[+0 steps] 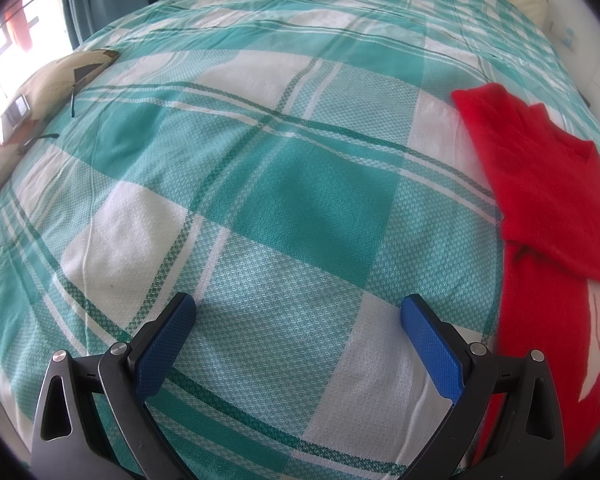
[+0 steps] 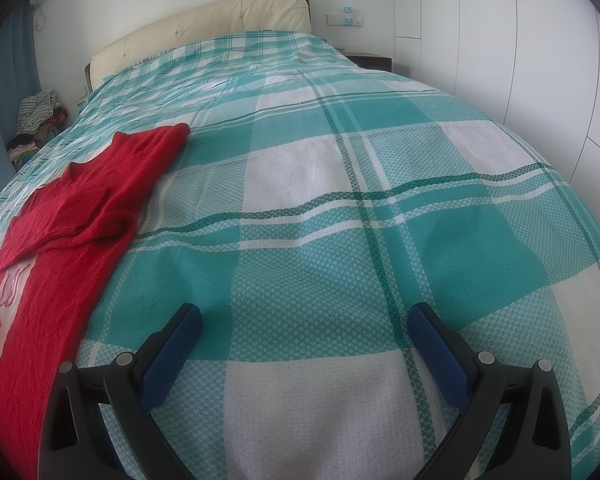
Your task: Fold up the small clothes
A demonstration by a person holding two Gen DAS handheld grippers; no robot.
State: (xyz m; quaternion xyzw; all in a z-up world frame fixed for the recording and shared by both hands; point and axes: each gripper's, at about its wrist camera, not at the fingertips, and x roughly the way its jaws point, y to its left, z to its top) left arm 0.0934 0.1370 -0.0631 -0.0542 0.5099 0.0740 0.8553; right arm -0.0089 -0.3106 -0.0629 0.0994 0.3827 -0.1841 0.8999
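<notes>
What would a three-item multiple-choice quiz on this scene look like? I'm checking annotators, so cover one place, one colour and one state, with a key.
1. Where does the red sweater lie relative to the right gripper?
A. To its left
B. To its right
C. Between its fingers

2. What colours is the bedspread?
A. Teal and white plaid
B. Plain grey
C. Yellow stripes

3. What state is the left gripper in?
A. Shut on the sweater
B. Open and holding nothing
C. Shut on the bedspread

Key: 1 A, the sweater sits at the left edge of the right wrist view; 2 A, teal and white checks cover the bed; 3 B, its blue fingers stand wide apart with only bedspread between them.
</notes>
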